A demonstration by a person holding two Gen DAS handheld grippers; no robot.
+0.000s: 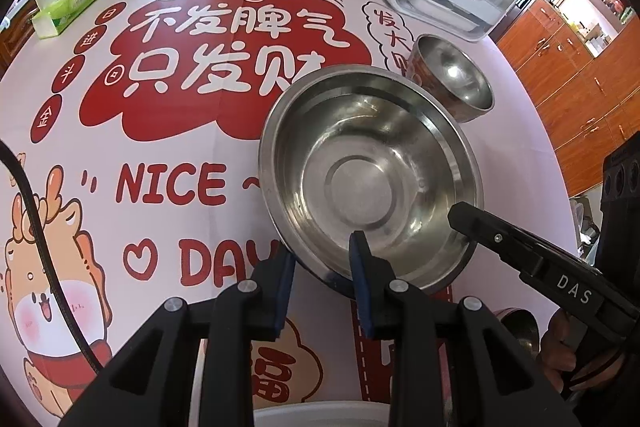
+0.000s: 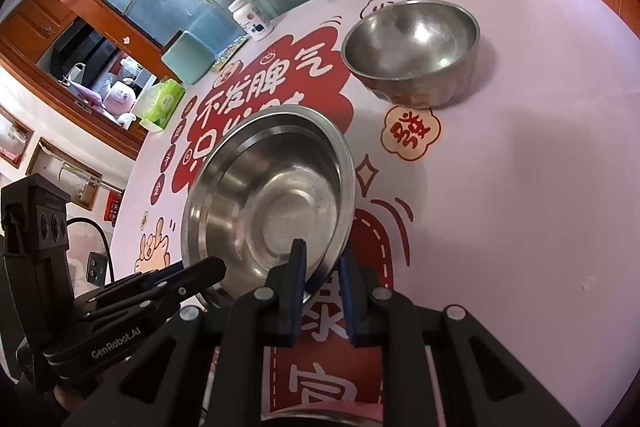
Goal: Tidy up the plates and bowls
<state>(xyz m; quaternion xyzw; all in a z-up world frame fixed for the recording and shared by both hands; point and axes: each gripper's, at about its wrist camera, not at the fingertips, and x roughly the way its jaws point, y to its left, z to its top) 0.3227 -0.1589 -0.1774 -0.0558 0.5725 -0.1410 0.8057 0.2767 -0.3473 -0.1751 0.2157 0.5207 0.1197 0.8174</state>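
Your left gripper and right gripper each pinch the near rim of the wide steel bowl, one pad inside, one outside. It sits tilted above the printed table. Beyond it, apart, the smaller steel bowl stands upright.

White rim cut off below

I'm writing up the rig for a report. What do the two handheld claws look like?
Both are black plastic with silver round screws at the joints and dark blue pads on the fingers. The left claw trails a black cable; its body shows white "GenRobot.AI" lettering in the right wrist view. The right claw shows white "DAS" lettering in the left wrist view. No sleeves are visible.
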